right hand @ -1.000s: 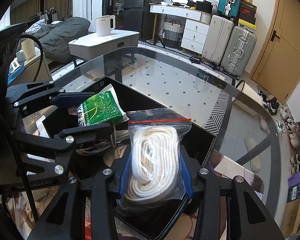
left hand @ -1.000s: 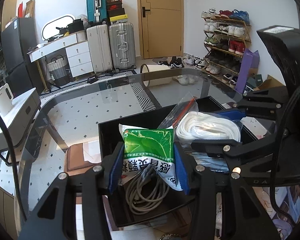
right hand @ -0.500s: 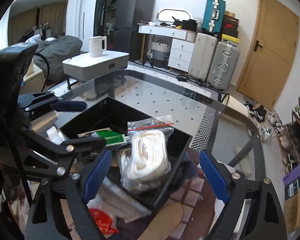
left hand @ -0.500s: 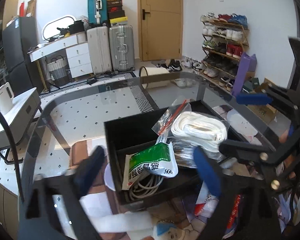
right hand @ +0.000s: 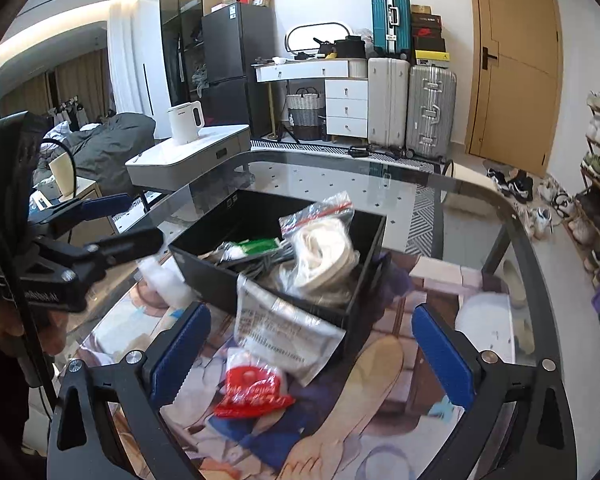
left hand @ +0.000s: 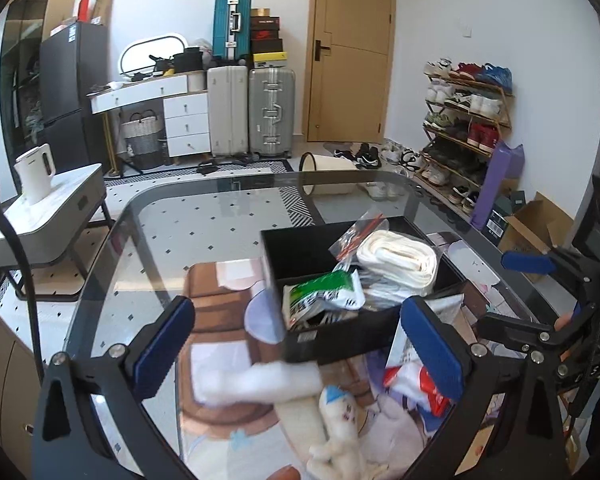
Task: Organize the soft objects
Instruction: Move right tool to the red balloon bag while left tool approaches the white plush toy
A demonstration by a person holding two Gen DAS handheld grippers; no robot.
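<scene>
- The left gripper (left hand: 300, 346) has its jaws spread wide and holds nothing; the right gripper (right hand: 314, 350) is equally wide and empty.
- The black box (left hand: 332, 340) stands on the glass table (left hand: 204, 224), just beyond both tools, already holding a green packet (left hand: 324, 294) and a bagged white rope (left hand: 398, 260).
- Loose items lie on the near side of the box: a white cloth (left hand: 256, 384), long axis running left to right, sits between the left gripper's fingers, with a plush toy (left hand: 340, 432) nearer still.
- A red packet (right hand: 252, 390) and a clear packet (right hand: 284, 334) lie between the right gripper's fingers, the clear one touching the box's near wall.
- Each tool is likely nearest its own pile.
</scene>
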